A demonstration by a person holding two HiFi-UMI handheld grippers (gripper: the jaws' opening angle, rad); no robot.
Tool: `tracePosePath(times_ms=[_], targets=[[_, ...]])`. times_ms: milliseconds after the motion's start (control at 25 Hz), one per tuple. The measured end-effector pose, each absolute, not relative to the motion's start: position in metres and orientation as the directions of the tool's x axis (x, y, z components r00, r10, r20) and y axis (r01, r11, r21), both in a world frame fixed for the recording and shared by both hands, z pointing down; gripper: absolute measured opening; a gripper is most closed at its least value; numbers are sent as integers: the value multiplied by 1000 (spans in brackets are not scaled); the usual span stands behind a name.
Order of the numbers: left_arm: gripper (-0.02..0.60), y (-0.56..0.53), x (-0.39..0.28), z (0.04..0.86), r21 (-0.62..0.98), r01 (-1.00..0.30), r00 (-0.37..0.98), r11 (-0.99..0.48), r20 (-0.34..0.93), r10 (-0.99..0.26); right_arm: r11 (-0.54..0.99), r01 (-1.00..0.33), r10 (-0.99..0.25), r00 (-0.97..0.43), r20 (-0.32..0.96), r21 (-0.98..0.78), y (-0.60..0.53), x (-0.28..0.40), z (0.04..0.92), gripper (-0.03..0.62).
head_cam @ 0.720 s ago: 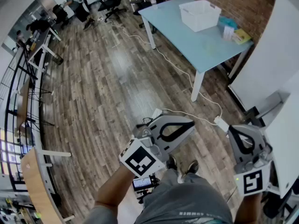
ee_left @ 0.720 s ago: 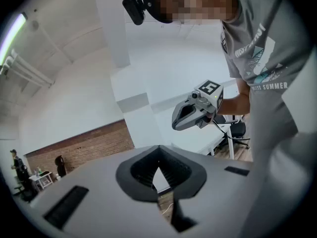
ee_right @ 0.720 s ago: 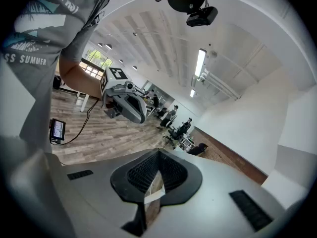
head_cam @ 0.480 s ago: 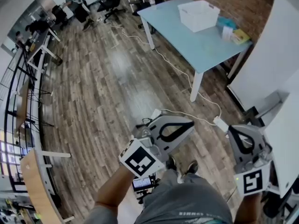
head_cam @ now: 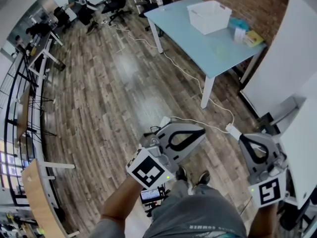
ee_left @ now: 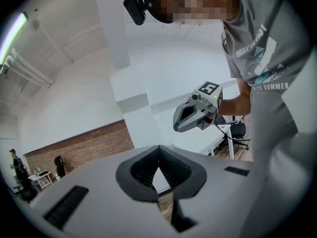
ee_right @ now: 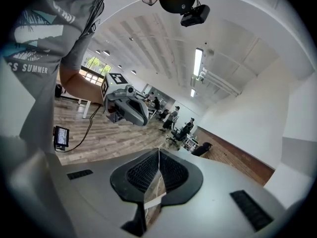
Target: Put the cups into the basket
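Blue table (head_cam: 218, 51) bears basket (head_cam: 210, 24); left claw (head_cam: 202, 131), right claw (head_cam: 243, 139) closed.

Interior of the white basket (head_cam: 216, 25) and small items (head_cam: 240, 34) beside it on the table (head_cam: 198, 39), indistinctly tiny.

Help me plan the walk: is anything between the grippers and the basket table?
Only a white cable on the floor lies between the left gripper, the right gripper and the table holding the basket.
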State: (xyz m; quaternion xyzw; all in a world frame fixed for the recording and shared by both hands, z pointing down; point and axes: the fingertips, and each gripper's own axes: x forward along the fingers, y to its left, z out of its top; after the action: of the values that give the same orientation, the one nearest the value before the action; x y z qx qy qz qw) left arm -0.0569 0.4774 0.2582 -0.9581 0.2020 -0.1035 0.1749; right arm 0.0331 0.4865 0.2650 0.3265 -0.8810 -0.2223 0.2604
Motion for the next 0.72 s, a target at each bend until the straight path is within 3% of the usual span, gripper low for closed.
tracePosePath(times_ms=[720], targets=[[2, 457, -79, 268, -390, -331, 904, -860, 130, -407, 627, -412, -745, -565, 355, 662, 463, 13, 280, 14]])
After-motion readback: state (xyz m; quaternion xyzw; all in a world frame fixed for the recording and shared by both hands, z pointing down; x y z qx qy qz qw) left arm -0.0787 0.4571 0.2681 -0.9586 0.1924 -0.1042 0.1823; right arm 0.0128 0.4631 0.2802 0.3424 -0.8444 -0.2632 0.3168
